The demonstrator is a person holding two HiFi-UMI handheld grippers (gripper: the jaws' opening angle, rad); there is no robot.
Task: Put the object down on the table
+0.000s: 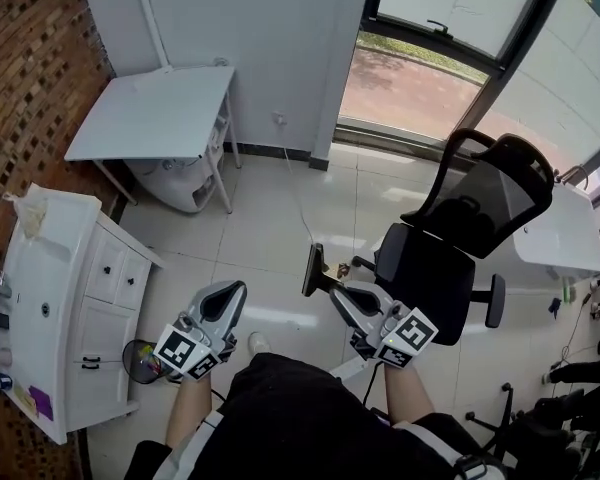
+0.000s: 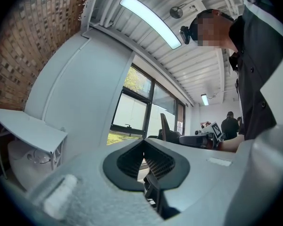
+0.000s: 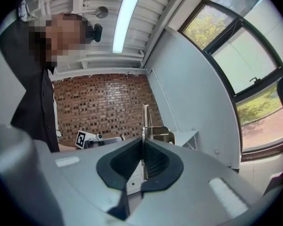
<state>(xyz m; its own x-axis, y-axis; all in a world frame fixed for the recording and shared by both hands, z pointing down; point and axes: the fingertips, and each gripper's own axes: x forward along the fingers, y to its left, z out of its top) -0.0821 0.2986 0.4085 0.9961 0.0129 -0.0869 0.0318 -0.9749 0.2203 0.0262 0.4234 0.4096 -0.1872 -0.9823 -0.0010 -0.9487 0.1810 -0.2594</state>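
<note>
- Two grippers are out in front of the person, one in each hand: the left gripper (image 1: 234, 291) and the right gripper (image 1: 332, 290), each with a marker cube at its back.
- There is one task thing, a flat metal piece (image 1: 315, 268), dark and thin.
- I count two white benches: one against the grey wall (image 1: 150, 113) and one beyond the chair at the right (image 1: 565, 233).
- There is also one black office chair (image 1: 435, 268), one white cabinet (image 1: 105, 268) with drawers by the brick wall, and one tiled floor (image 1: 270, 228).
- The right gripper's fingers (image 3: 153, 160) are clenched on the flat metal piece (image 3: 145, 119). It stands upright and edge-on between them, and rises past their tips, with a brass-coloured bracket on its far side.
- The left gripper's (image 2: 142, 144) fingers are pressed together with nothing between them.
- The flat metal piece hangs in the air over the floor, just beside the chair and well apart from both benches.
</note>
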